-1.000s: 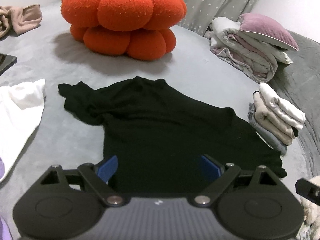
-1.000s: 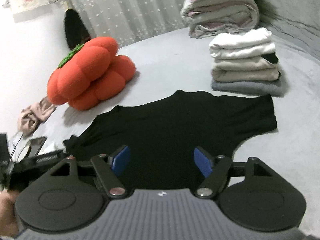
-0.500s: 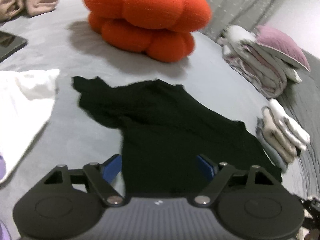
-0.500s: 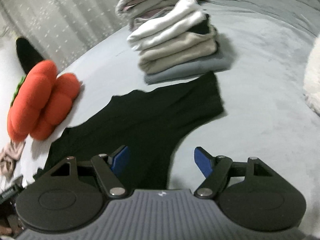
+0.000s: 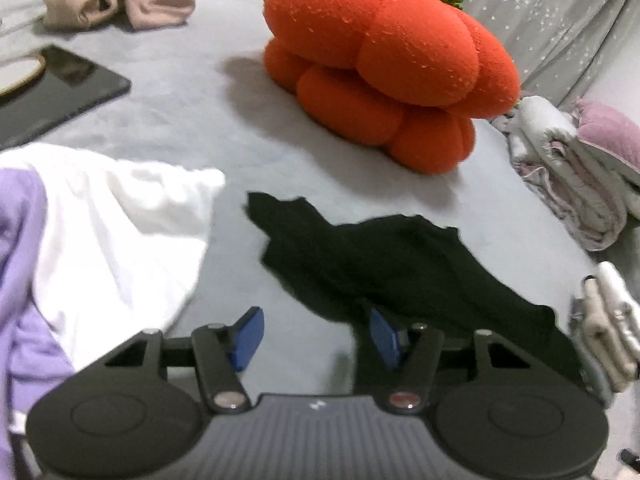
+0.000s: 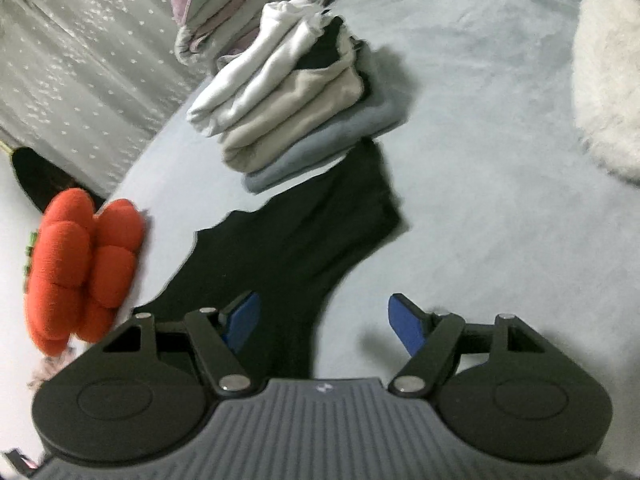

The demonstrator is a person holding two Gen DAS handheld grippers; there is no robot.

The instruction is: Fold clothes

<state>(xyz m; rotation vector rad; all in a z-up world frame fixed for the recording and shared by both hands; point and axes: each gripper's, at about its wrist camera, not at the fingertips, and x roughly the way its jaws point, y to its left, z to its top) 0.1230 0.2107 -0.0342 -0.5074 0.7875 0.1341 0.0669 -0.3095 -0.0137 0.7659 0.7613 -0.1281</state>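
The left hand-held gripper [image 5: 316, 334] and the right hand-held gripper [image 6: 324, 324] were both spread wide, grasping nothing, low over the bed [image 6: 480, 200]. The black shirt [image 5: 400, 264] lay spread on the bed just ahead of them, its far sleeve touching a stack of folded clothes [image 6: 296, 100]. A white garment [image 5: 120, 232] lay to its left, an orange pumpkin cushion [image 5: 384, 60] beyond.

Left gripper [image 5: 316, 334]: black linkage arms, silver pivot screws, blue finger pads [image 5: 249, 334], ribbed grey housing with a small white mark; right gripper [image 6: 324, 322] looks identical.
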